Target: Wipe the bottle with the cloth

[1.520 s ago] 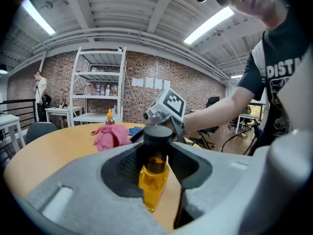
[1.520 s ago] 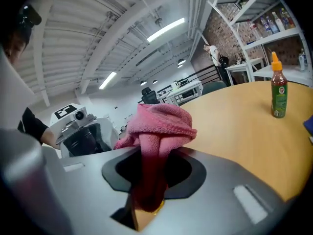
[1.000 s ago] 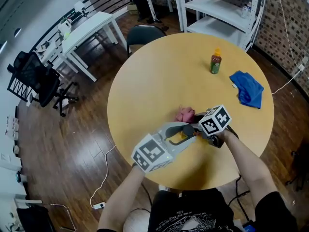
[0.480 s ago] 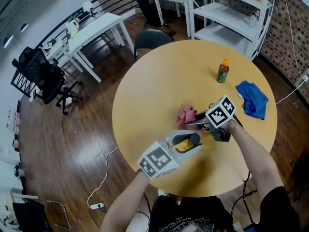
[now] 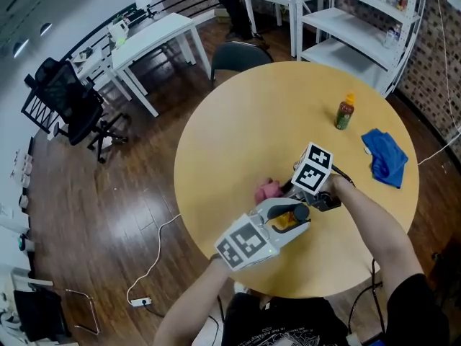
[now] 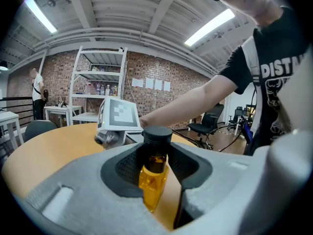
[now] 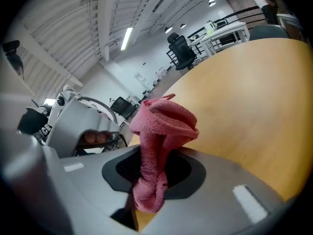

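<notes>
Both tools are already loaded, so the preparing part looks done. The left gripper [image 6: 157,168] has its jaws clamped on the small amber bottle [image 6: 152,177], held over the round table [image 5: 230,128]; the right gripper [image 7: 152,180] is closed tight on the pink cloth [image 7: 161,126]. The cloth hangs just beside the bottle, but I cannot tell if it touches it; the wiping itself seems mostly left to do. The two forearms meet in front of the person; the right gripper tilts down toward the bottle, the left one lies nearly level.
</notes>
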`<act>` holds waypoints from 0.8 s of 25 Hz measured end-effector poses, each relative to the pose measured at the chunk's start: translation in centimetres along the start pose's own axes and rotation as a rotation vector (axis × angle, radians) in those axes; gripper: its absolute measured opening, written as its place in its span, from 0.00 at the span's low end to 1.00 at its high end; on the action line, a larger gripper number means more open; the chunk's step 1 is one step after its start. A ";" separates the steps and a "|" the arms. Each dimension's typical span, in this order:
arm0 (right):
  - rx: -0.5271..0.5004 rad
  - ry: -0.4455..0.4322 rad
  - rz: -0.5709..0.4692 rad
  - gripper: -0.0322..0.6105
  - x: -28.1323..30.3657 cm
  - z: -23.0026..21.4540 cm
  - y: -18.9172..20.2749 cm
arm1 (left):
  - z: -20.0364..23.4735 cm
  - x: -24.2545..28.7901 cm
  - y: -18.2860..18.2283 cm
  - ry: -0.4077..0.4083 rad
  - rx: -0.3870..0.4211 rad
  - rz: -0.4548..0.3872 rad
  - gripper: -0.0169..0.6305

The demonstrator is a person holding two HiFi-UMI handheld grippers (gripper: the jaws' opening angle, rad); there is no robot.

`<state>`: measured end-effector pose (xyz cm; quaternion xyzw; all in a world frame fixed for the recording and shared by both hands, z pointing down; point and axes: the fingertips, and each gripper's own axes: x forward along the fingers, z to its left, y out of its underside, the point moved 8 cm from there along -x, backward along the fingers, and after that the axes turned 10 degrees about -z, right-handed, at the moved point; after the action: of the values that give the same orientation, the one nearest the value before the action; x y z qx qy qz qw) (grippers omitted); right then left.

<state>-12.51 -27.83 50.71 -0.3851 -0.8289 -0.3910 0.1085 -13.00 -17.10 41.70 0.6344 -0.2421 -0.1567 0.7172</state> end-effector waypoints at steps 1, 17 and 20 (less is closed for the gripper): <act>-0.003 -0.022 0.023 0.21 0.4 0.0 -0.3 | 0.1 0.0 0.1 0.000 0.001 0.000 0.27; -0.027 -0.123 0.087 0.20 3.5 0.8 -2.5 | 0.0 -0.1 0.0 0.002 0.013 0.005 0.27; -0.077 0.001 -0.038 0.21 1.9 0.0 -3.5 | 0.3 -0.4 0.3 -0.005 0.014 0.001 0.27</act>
<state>-16.31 -28.17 49.65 -0.3729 -0.8204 -0.4248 0.0864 -13.50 -17.10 41.99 0.6388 -0.2453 -0.1564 0.7122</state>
